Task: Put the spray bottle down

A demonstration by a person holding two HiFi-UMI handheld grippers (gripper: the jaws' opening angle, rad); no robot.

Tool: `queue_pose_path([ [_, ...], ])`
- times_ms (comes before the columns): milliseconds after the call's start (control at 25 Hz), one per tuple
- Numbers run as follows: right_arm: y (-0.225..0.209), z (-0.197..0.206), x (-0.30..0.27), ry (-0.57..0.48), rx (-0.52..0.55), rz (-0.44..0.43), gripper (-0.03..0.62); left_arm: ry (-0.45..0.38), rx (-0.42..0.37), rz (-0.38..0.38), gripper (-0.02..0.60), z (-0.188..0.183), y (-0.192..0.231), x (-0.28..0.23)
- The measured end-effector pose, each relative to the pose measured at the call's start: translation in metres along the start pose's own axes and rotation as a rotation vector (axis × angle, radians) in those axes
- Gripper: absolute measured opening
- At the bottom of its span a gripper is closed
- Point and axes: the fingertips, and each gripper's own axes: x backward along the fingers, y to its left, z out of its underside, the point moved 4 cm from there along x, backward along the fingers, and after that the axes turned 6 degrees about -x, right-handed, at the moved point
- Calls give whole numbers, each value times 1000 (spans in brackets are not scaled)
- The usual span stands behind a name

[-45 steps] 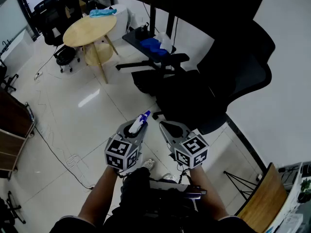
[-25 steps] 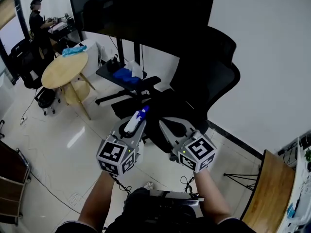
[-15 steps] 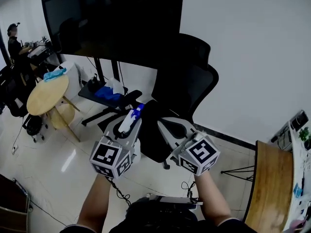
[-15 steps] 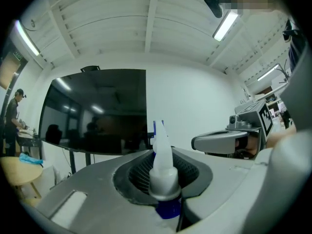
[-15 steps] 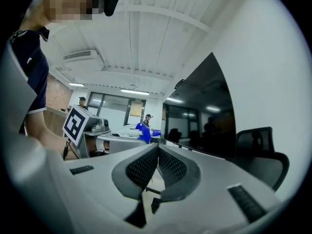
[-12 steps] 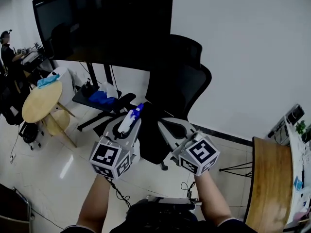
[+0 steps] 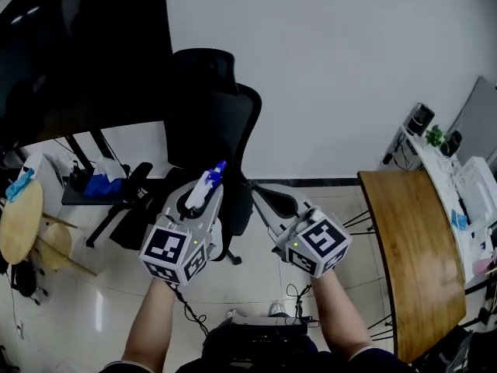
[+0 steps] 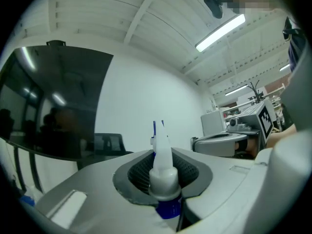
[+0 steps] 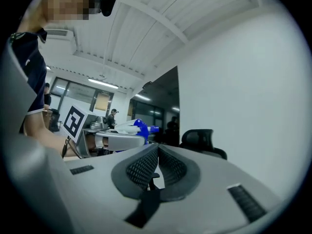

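L gripper [image 7: 200, 202]: fingers clamped on spray bottle [image 7: 210, 179], blue nozzle poking out past the tips, bottle held in air above floor [image 7: 101, 301]. R gripper [image 7: 268, 199] just right of it, fingers closed, nothing between. Black office chair [image 7: 210, 115] on far side; wooden bench [image 7: 404, 239] at right.
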Motion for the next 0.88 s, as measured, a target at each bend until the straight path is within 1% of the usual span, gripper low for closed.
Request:
queue_pose_path([
  [120,-26,0,33,3,-2,110,2,-14,9,109,86,-2,-30,-34],
  [320,-59,4,96,4,-7,284,2,-40,25,281,86,-5,-91,-80],
  [600,-87,8,189,16,-12,511,3,-64,55,499,86,-8,-183,-125],
  [760,-95,14,241,17,-27,623,2,-62,57,607,86,-9,-234,-141],
  [880,-103,17,276,15,-35,686,2,-59,52,666,86,-11,-269,-154],
])
